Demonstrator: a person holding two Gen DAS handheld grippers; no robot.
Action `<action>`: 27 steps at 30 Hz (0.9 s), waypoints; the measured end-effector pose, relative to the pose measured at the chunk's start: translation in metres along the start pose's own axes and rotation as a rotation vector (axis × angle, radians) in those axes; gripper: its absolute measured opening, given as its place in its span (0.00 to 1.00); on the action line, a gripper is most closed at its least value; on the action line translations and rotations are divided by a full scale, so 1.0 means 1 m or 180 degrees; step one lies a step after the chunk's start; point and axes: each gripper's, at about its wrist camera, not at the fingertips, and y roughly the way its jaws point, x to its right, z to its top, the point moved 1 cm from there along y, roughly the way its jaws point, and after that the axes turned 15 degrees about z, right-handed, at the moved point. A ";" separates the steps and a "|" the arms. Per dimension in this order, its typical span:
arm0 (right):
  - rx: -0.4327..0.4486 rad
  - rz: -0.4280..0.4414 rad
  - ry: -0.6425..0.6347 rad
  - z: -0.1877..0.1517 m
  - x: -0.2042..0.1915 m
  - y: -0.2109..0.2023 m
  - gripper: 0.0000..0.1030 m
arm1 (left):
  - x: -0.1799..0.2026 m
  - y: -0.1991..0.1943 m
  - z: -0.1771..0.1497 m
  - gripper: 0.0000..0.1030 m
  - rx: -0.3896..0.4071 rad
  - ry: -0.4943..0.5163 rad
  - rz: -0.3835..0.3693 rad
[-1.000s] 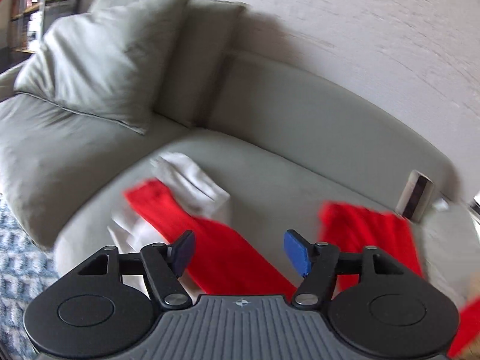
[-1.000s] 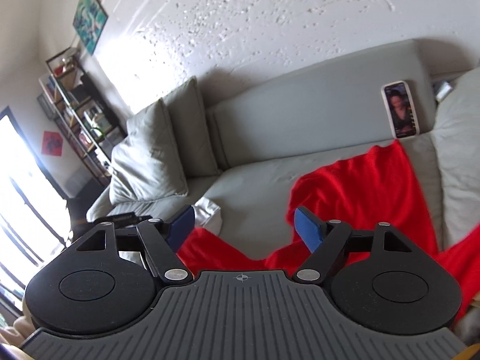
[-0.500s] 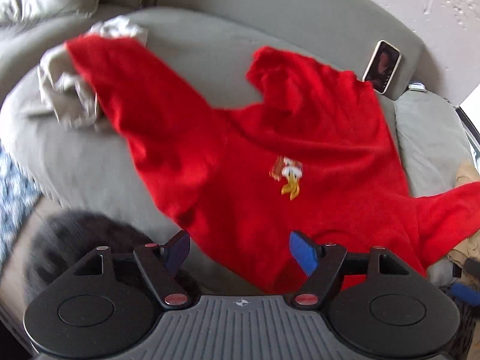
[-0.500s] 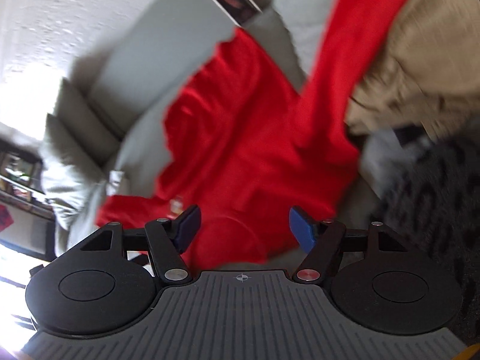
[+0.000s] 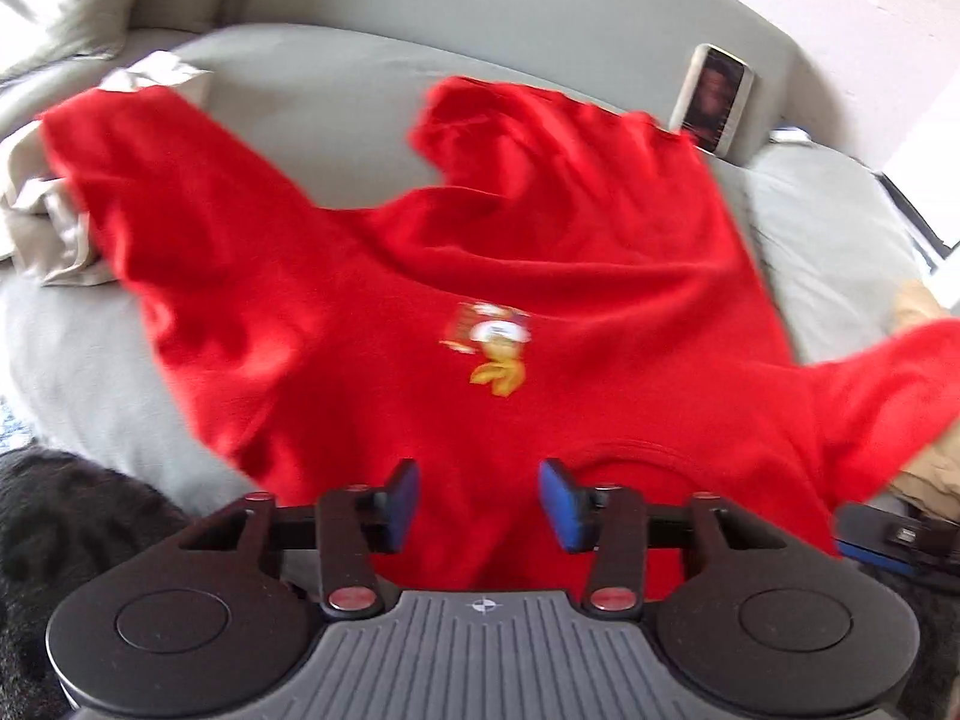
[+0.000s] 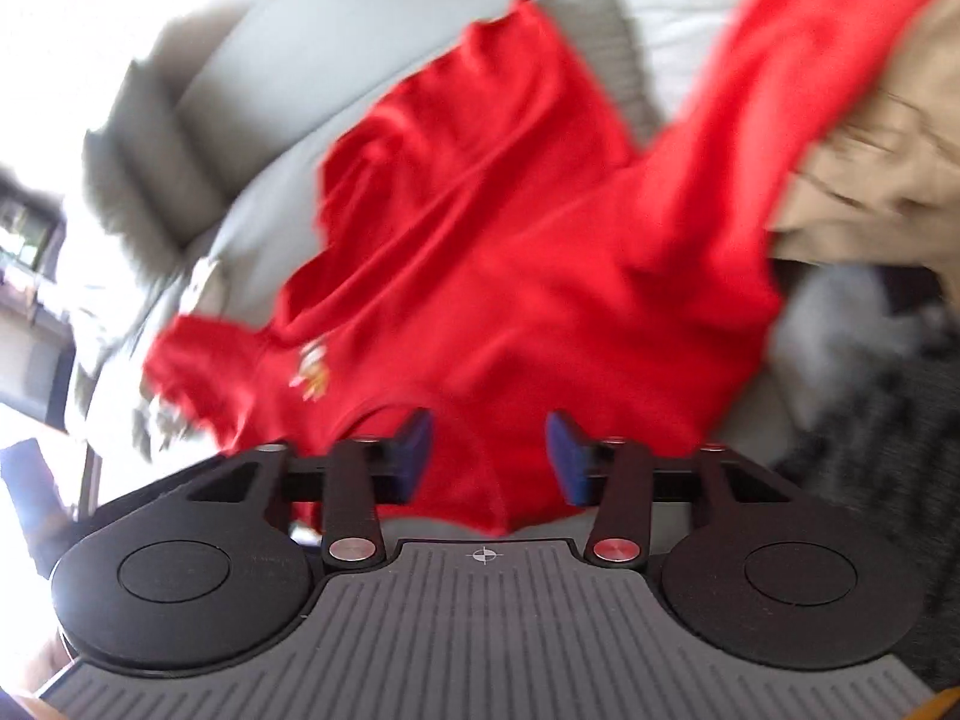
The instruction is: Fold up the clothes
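Observation:
A red sweatshirt (image 5: 540, 252) with a small cartoon logo lies spread front-up on the grey sofa (image 5: 336, 78), its collar toward me. My left gripper (image 5: 480, 504) sits low over the near edge just left of the collar. Its jaws are closing with red cloth between the blue pads, which still stand apart. In the right wrist view the same sweatshirt (image 6: 510, 228) fills the middle. My right gripper (image 6: 489, 462) hangs over the collar edge, also closing, with red fabric between its pads and a gap on both sides.
A phone (image 5: 714, 99) leans on the sofa back behind the sweatshirt. A crumpled cream cloth (image 5: 54, 222) lies under the left sleeve. A tan garment (image 6: 888, 138) lies under the right sleeve. A dark shaggy rug (image 5: 54, 528) spreads below the sofa's front.
Both grippers dropped and tipped down from facing the sofa back to hovering at the sweatshirt's collar edge. Both pairs of jaws have narrowed.

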 end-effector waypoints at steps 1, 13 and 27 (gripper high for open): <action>-0.0018 0.0044 -0.0067 0.003 -0.006 0.001 0.40 | 0.000 -0.005 0.005 0.38 0.0014 0.0003 -0.0024; 0.0561 0.0244 -0.0700 0.103 -0.079 -0.046 0.53 | -0.021 -0.031 0.134 0.53 0.0471 -0.0230 -0.0158; 0.0531 -0.0282 -0.0127 0.281 0.009 0.082 0.53 | 0.031 0.080 0.235 0.56 0.0479 -0.0601 -0.0384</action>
